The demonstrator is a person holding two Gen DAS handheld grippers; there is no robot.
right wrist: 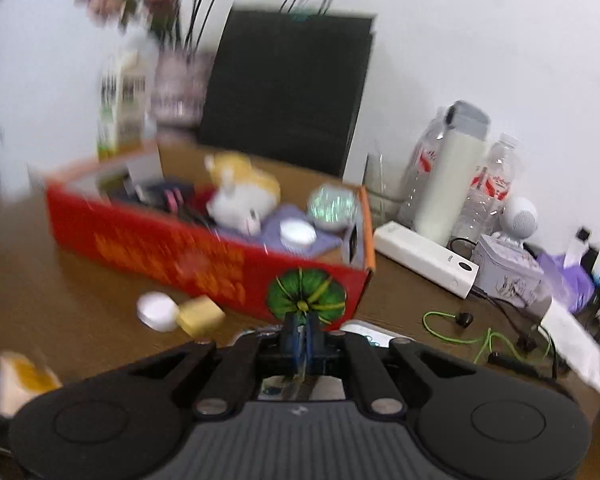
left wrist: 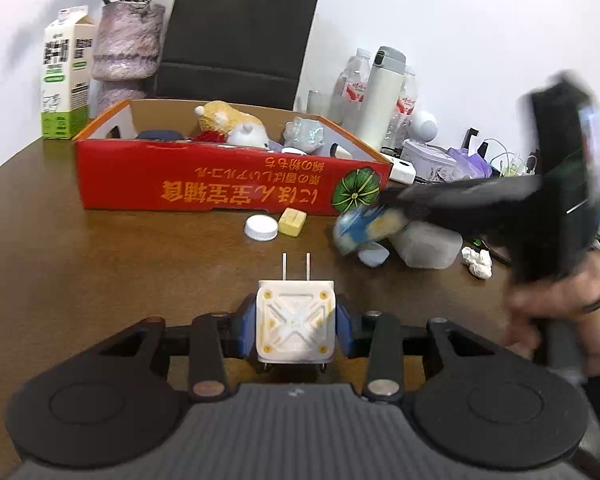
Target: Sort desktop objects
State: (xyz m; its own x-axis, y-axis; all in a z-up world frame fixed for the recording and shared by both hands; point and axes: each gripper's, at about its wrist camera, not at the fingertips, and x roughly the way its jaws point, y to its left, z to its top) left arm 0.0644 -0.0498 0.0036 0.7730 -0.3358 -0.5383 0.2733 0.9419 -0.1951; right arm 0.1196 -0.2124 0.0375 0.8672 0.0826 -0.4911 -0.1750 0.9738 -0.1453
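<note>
My left gripper (left wrist: pixel 295 324) is shut on a white charger plug (left wrist: pixel 296 320), its two prongs pointing away over the brown table (left wrist: pixel 100 280). Ahead stands a red cardboard box (left wrist: pixel 236 184) holding a plush toy (left wrist: pixel 230 122) and other small items. A white bottle cap (left wrist: pixel 261 227) and a yellow block (left wrist: pixel 292 222) lie in front of the box. My right gripper (right wrist: pixel 302 336) is shut, and I see nothing between its blue pads. In the blurred right wrist view it points at the box's right front corner (right wrist: pixel 312 300). The left wrist view shows it as a dark blur at right (left wrist: pixel 364 228).
A milk carton (left wrist: pixel 66 76), a vase (left wrist: pixel 128 44) and a black paper bag (left wrist: pixel 240 36) stand behind the box. Bottles and a white flask (left wrist: pixel 382 100) are at the back right. A white power bank (right wrist: pixel 424 258), green earphones (right wrist: pixel 460 332) and a translucent container (left wrist: pixel 428 246) lie right.
</note>
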